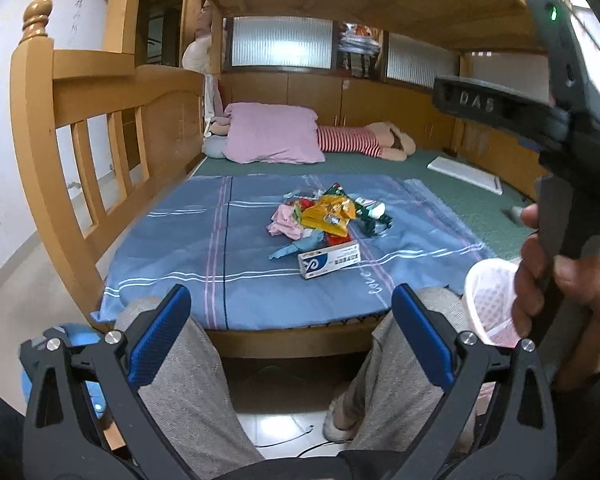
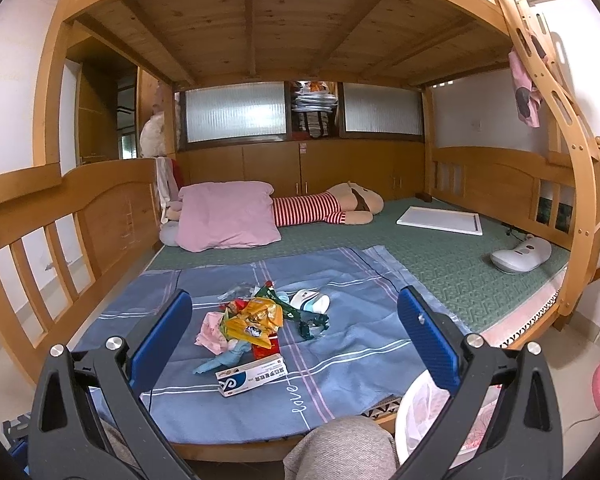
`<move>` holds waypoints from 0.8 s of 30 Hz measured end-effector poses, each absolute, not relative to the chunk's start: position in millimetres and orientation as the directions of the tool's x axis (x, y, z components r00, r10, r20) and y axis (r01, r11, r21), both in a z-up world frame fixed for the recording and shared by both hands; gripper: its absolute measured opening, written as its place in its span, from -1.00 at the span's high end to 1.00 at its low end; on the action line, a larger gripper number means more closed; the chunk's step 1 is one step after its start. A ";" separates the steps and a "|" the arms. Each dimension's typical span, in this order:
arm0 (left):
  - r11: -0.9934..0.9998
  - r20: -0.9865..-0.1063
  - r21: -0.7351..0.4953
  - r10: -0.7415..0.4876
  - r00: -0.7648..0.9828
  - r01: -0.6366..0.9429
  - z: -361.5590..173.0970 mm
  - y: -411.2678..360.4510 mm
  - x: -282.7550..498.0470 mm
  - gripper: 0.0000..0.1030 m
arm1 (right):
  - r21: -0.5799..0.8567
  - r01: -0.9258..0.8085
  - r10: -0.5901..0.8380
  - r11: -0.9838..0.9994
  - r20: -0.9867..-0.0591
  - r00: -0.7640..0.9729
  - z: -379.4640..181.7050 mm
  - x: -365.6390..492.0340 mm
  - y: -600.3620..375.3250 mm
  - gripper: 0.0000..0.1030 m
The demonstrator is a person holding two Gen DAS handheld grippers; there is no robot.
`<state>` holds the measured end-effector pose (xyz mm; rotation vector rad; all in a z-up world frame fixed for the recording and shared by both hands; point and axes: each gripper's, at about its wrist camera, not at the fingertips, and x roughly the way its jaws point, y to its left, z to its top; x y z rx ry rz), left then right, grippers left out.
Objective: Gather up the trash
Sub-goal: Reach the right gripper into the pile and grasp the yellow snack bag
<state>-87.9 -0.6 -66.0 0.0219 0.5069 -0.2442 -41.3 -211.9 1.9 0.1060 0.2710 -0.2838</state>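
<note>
left wrist view: the left gripper (image 1: 291, 334) hangs spread wide and empty above the knees, the trash pile (image 1: 327, 222) well ahead on the blue sheet (image 1: 172, 240); a grab could snag loose cloth. right wrist view: the right gripper (image 2: 294, 338) gapes too, the white bin (image 2: 418, 412) beside the wooden bunk bed (image 2: 112, 196)
</note>
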 end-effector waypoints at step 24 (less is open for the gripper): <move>0.989 -0.450 -0.012 0.128 0.884 -0.149 -30.7 31.9 50.7 -0.94 | 0.081 0.297 -0.243 0.952 -0.391 0.888 -31.9 -12.8 -233.3 -0.94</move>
